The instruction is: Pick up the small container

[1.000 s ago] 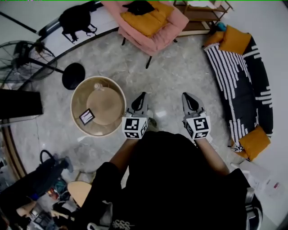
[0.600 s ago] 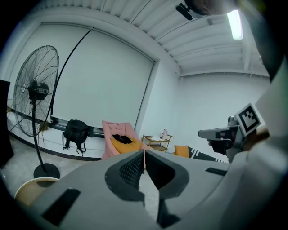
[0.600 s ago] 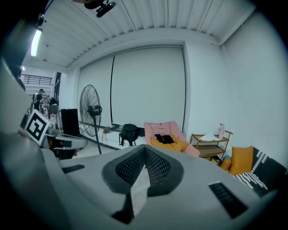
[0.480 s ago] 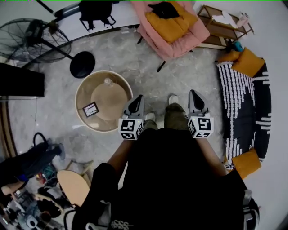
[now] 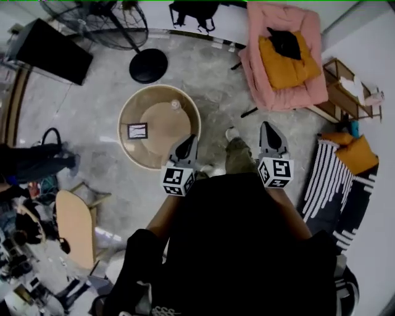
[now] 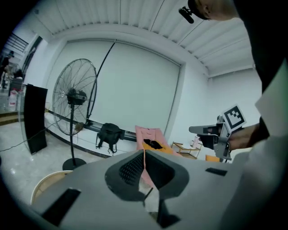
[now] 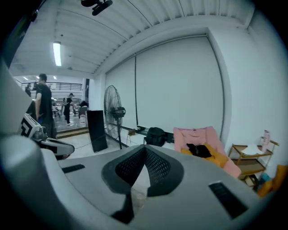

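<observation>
The small clear container stands at the far edge of the round wooden table's inner top, beside a marker card. My left gripper hangs over the table's near right rim, short of the container, its jaws shut and empty. In the left gripper view its tips meet, and only the table's rim shows at lower left. My right gripper is held to the right over the floor, away from the table, with its tips together and nothing between them.
A standing fan and a black panel lie beyond the table. A pink chair with an orange cushion stands far right, a black backpack by the wall, a striped sofa right, clutter and a wooden chair left.
The person has turned left: the table has slid right and up in the head view and now lies just ahead of the left gripper. Both grippers swung with the body, jaws still shut.
</observation>
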